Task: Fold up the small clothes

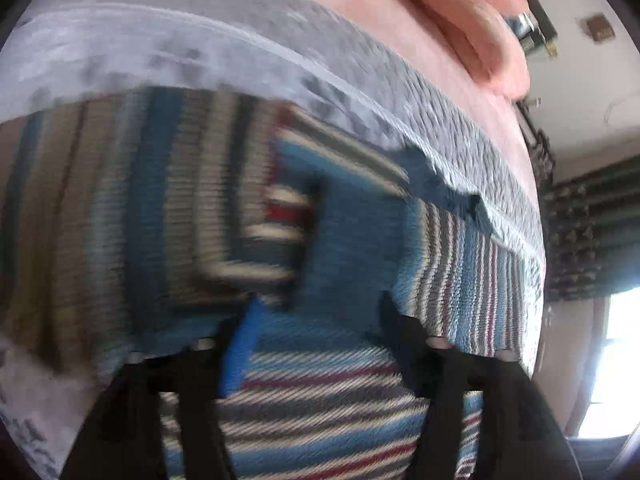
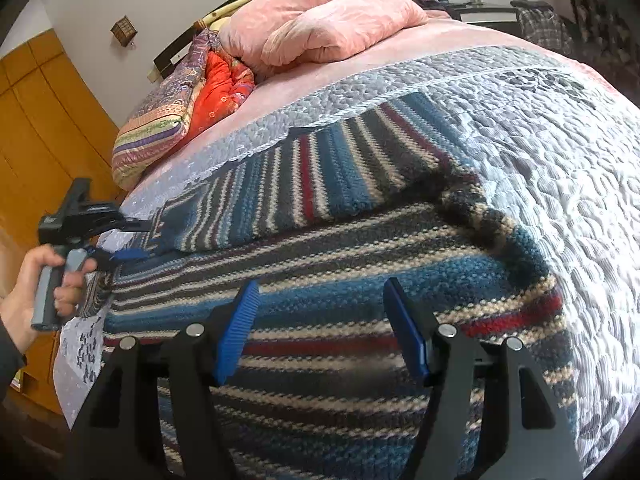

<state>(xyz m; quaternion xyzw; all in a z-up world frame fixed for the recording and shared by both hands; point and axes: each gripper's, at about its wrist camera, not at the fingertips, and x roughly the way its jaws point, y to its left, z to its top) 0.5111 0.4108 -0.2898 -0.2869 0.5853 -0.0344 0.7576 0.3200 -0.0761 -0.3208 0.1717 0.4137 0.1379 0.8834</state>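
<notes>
Your striped knitted sweater [image 2: 360,248] lies spread on the bed's grey quilted cover [image 2: 540,168], with one part folded over the rest so its stripes run across those beneath. The sweater reaches from the bed's left edge, where your left hand works, toward the middle of the cover, and its far edge lies just beside the cover's corded border.

Your right hand-held gripper [image 2: 320,328] hovers over the near part of the sweater with its blue-padded fingers [image 2: 236,332] spread wide apart and nothing between them.

Your left hand-held gripper [image 2: 132,254], seen from the right wrist view at the bed's left edge, is held by your left hand [image 2: 40,292] on its grey handle; its tip meets the sweater's edge there, but you cannot tell from that view whether it grips. In the blurred left wrist view the fingers [image 1: 240,344] stand apart over the sweater [image 1: 344,240], released.

A pink duvet [image 2: 320,28] sits bunched at the far end of the bed, next to a folded patterned quilt [image 2: 160,120] and an orange one [image 2: 220,80]. A wooden wardrobe [image 2: 48,120] stands beyond the bed's left edge.
</notes>
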